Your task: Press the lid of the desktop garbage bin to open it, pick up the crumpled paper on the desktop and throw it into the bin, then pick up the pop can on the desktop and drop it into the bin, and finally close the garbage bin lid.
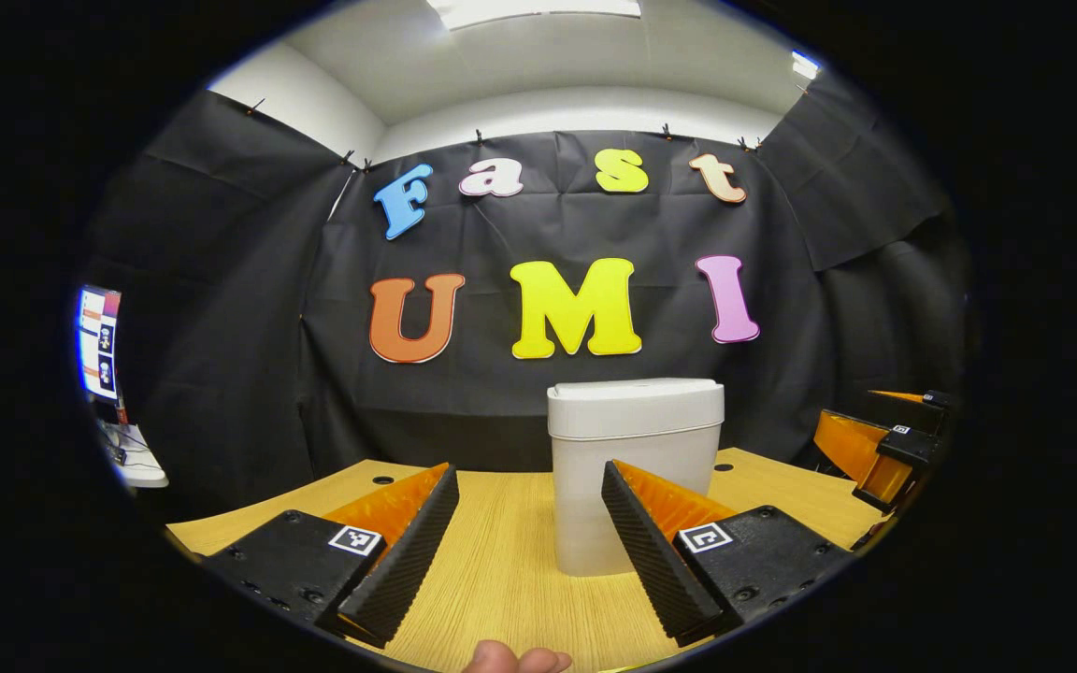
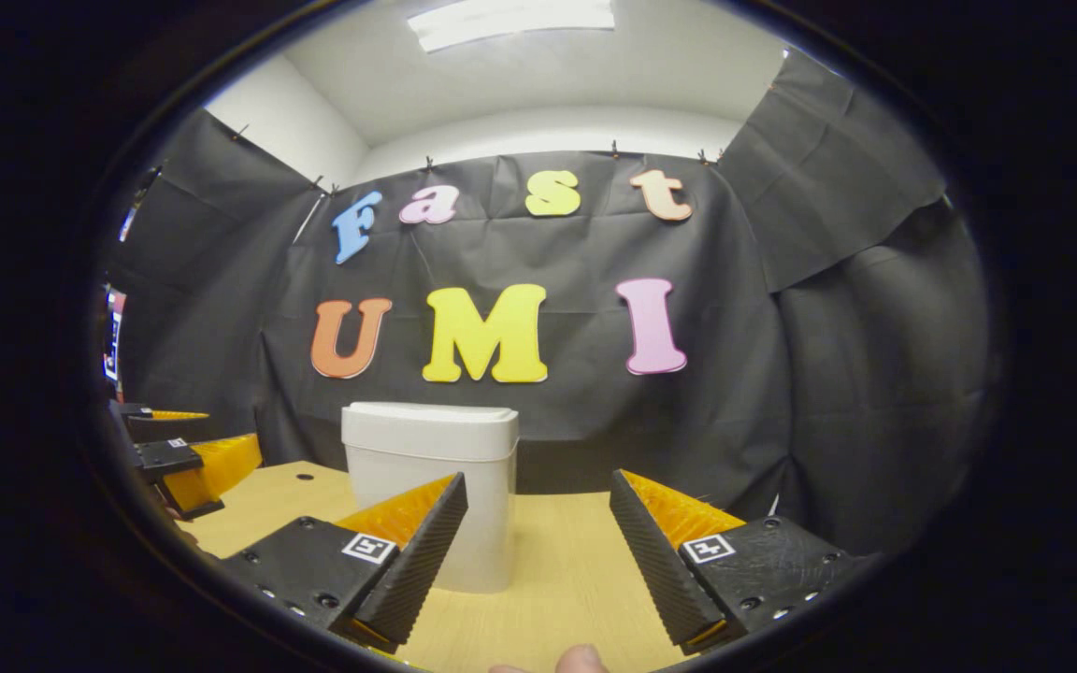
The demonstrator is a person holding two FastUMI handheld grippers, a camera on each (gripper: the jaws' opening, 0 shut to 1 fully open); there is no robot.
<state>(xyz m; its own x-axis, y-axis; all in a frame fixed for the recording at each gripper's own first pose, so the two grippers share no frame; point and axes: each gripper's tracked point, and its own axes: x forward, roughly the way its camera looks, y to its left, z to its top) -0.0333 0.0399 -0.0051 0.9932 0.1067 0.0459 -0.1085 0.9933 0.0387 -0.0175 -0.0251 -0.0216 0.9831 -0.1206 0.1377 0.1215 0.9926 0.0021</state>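
Black cloth drapes the booth on the back and both sides, with a white ceiling and one lit panel above it in both views; a monitor (image 1: 97,341) glows at the far left edge of the left gripper view, too small to read. Light wood-grain desktop (image 1: 501,570) runs beneath everything, with small dark round holes toward its back edge.

One garbage bin (image 1: 634,467) stands on the desktop, white, upright, its long axis vertical; the lid (image 1: 635,404) sits flat and shut on top, slightly wider than the body. In the left gripper view the bin stands near the back of the desktop, just ahead of the gap between the fingers and a little right of centre; in the right gripper view the same garbage bin (image 2: 430,486) stands ahead and to the left, partly behind the left finger.

Two grippers counted. Left gripper (image 1: 529,547): jaws spread wide, nothing between them, held above the desktop short of the bin; it also appears at the left edge of the right gripper view, where its jaws cannot be judged. Right gripper (image 2: 538,556): jaws spread wide, nothing between them, clear of the bin.

A fingertip of the holding hand (image 1: 515,660) shows at the bottom of the left gripper view.
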